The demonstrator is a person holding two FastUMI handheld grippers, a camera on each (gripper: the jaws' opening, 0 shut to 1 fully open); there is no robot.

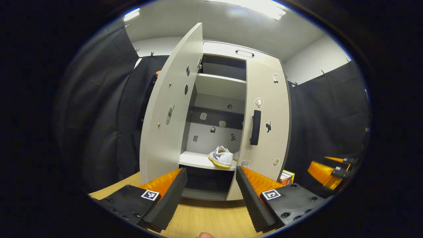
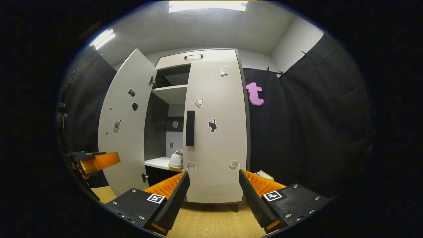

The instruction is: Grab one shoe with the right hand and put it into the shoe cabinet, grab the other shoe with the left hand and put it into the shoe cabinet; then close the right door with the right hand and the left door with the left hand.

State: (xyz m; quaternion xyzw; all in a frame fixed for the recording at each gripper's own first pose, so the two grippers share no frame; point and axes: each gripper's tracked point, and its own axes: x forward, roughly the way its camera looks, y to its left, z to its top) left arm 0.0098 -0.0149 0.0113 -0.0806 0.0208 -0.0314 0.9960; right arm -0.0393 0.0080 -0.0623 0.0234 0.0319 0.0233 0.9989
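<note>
The shoe cabinet (image 1: pixel 228 89) fills the frame's centre, right door (image 1: pixel 266 129) shut. The left door (image 1: pixel 168 109), swung wide at centre-left, looks stiff and light; push its flat face. Shoes (image 1: pixel 220 156) sit on the shelf, lower centre. Left gripper (image 1: pixel 211 188) and right gripper (image 2: pixel 214 190) both gape, empty.

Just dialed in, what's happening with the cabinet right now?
A person holds a gripper in each hand, facing the shoe cabinet. A white shoe sits on the shelf inside, with what may be a second beside it behind the door edge. The right door looks closed or nearly so; the left door stands wide open. The left gripper and right gripper are both open and empty, back from the cabinet. Closing the left door remains.
</note>
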